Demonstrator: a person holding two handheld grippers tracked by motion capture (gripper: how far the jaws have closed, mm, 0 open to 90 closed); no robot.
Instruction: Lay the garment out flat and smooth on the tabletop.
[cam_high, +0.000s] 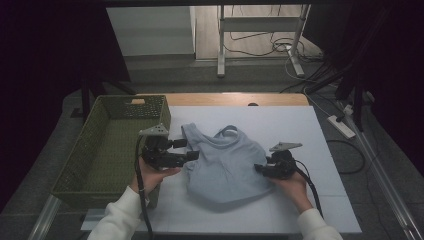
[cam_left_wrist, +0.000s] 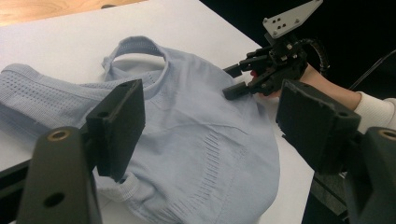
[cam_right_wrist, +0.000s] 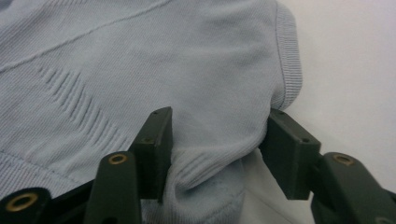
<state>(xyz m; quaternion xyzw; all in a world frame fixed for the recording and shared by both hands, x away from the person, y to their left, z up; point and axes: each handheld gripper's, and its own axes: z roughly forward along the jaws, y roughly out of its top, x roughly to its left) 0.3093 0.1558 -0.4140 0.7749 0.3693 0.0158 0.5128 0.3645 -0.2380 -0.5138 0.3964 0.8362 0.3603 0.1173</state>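
White sheeting covers the counter (cam_high: 300, 200), with dark floor and trailing cables beyond it. At the centre of the counter lies a pale blue knit top (cam_high: 223, 162), spread loosely with its neck opening toward 12 o'clock. A green woven basket (cam_high: 80, 155) stands at 9 o'clock of the top, touching the counter's edge.

Handling properties, judged from appearance: the top is light, soft and limp. It will drape and stretch, not hold shape. It is not fragile, but the open knit could snag on a claw edge.

Left claw (cam_high: 186, 149): jaws spread, nothing between them, poised at the top's 9 o'clock edge, above the fabric.

Right claw (cam_right_wrist: 215, 149): set at the top's 3 o'clock edge. A bunched fold of ribbed hem sits between the jaws. One pad touches the cloth; the far pad appears just clear of it. The grip is therefore not complete.

Recommended hold: take ribbed hems or armhole bands, where the fabric is doubled and firmer. Pinching a single layer mid-panel will pull the cloth out of shape. Lift both sides together.
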